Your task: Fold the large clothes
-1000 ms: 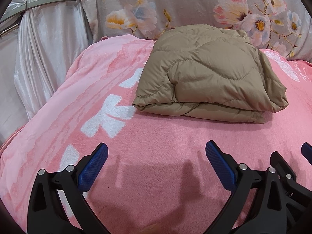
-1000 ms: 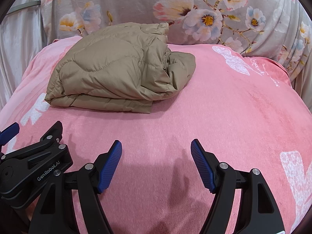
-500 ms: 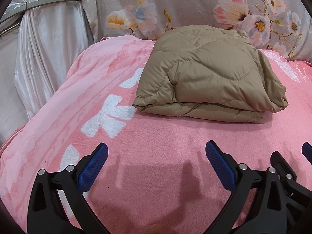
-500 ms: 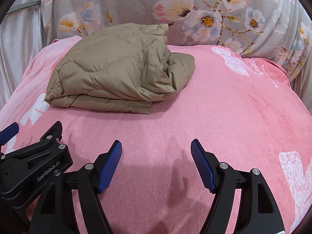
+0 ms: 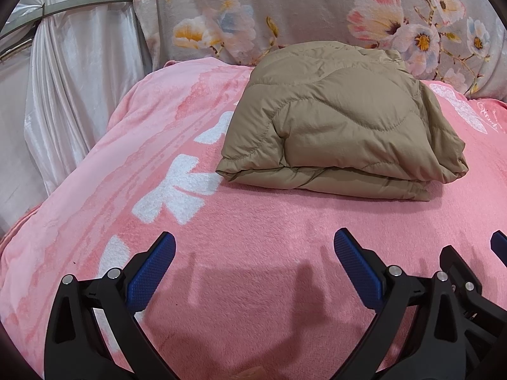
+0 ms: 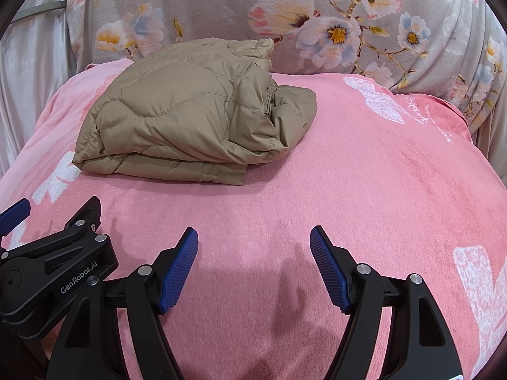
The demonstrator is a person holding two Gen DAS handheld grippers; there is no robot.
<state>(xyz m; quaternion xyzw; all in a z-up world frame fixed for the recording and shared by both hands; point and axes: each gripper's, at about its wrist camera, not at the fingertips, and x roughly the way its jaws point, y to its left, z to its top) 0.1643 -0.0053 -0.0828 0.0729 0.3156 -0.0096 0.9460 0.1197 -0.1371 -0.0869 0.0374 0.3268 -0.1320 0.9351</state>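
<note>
A tan quilted puffer jacket [image 5: 342,120] lies folded into a thick bundle on the pink blanket [image 5: 253,231], toward the far side. The right wrist view has the same jacket [image 6: 193,114] at upper left, a crumpled sleeve end bulging on its right side. My left gripper [image 5: 253,243] hovers over the blanket short of the jacket, open, nothing between its blue pads. My right gripper [image 6: 253,237] is open too, empty, near the front of the blanket. Each view catches part of the other gripper at its edge.
A grey floral cloth [image 6: 317,15] hangs behind the bed. White satin drapery [image 5: 63,79] with a metal bar stands at the left. The pink blanket [image 6: 380,174] carries white printed patterns and slopes away at its right and left edges.
</note>
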